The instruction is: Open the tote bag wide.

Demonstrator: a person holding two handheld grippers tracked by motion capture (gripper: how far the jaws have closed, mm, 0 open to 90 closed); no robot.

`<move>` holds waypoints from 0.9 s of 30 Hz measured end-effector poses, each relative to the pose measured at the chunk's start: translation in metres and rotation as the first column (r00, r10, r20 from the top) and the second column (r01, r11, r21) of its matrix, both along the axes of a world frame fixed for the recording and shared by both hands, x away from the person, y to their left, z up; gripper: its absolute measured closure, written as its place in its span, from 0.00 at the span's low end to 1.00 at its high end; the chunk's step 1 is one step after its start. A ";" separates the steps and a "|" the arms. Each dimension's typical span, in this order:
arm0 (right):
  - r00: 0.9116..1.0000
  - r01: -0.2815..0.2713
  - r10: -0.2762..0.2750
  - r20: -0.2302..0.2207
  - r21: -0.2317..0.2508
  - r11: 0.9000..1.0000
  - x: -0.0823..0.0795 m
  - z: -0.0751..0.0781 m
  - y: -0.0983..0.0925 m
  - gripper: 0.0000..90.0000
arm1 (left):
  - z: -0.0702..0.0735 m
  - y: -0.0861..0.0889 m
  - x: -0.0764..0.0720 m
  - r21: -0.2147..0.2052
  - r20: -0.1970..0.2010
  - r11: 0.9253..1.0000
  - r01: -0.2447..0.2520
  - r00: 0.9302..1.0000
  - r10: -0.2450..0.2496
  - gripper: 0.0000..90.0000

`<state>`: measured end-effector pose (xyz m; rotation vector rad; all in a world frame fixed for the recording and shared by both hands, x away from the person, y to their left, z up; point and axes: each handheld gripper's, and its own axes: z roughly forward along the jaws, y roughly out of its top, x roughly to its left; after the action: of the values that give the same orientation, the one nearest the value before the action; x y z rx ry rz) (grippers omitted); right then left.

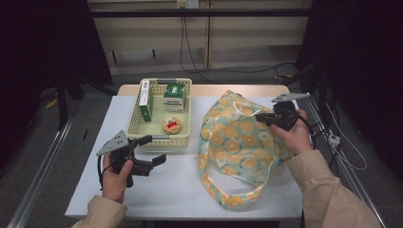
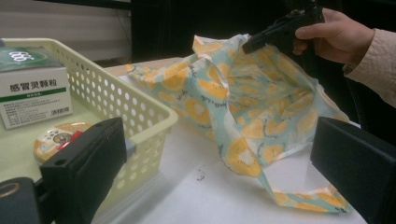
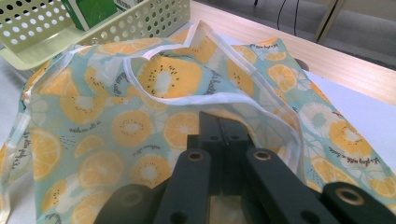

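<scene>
Table (image 1: 180,190): white top, wooden strip at far edge. Fruit-print cloth bag (image 1: 237,147) lies on its right half, top rim lifted off the surface, handle loop trailing toward the near edge. Yellow perforated basket (image 1: 134,114) sits just left of the bag, holding two green-white boxes (image 1: 174,97) and a small round tin (image 1: 172,125). Right gripper (image 1: 260,117): jaws fully together, pinching the bag's rim. Left gripper (image 1: 154,149): jaws spread wide, nothing between them, near the basket's front wall.

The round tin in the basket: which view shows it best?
The high view: the round tin lies unobstructed on the floor of the yellow basket, lid facing the camera. The left gripper view shows it partly hidden behind a black jaw. In the right gripper view I cannot make it out.
</scene>
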<state>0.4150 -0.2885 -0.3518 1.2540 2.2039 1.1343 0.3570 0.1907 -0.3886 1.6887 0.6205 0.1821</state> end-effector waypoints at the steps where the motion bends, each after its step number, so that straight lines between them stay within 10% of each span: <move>1: 1.000 -0.002 0.002 -0.006 0.005 1.000 0.001 -0.001 0.000 1.00 | 0.002 0.000 0.002 0.001 0.003 1.000 0.000 1.000 0.000 0.04; 27: 0.999 -0.023 0.023 -0.027 0.017 1.000 0.000 -0.002 0.001 1.00 | 0.026 -0.008 0.048 0.008 -0.027 1.000 -0.004 1.000 0.004 0.04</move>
<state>0.4147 -0.2874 -0.3541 1.2611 2.2384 1.1533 0.4047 0.1831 -0.3628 1.7001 0.6442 0.1644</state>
